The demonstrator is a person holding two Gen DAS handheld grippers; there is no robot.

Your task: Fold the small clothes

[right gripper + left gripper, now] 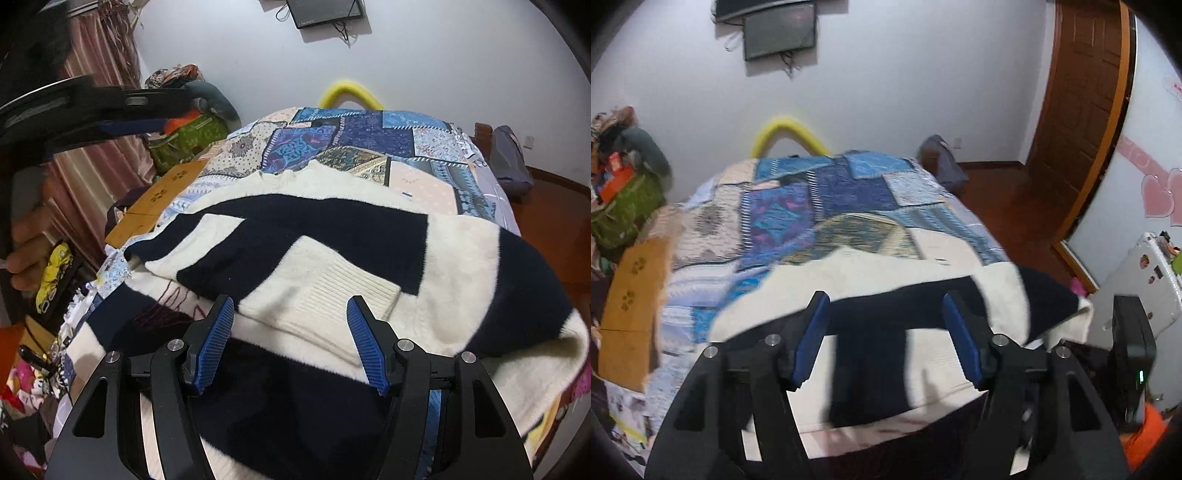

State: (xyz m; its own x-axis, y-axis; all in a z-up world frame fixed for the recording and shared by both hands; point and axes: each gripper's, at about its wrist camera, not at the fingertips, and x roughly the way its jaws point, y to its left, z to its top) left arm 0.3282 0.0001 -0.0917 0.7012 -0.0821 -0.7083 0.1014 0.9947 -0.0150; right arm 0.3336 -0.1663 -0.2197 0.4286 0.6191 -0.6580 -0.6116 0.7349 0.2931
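Both my grippers stand with jaws apart, gripping nothing: left gripper (882,301), right gripper (290,302). Just beyond the right one's tips, the folded-in cream cuff (347,291) lies on the navy-and-cream sweater (461,251), spread over the patchwork quilt (424,147). Risk, as I judge it: thick fuzzy knit; pinching one layer only would drag the sleeve fold open.
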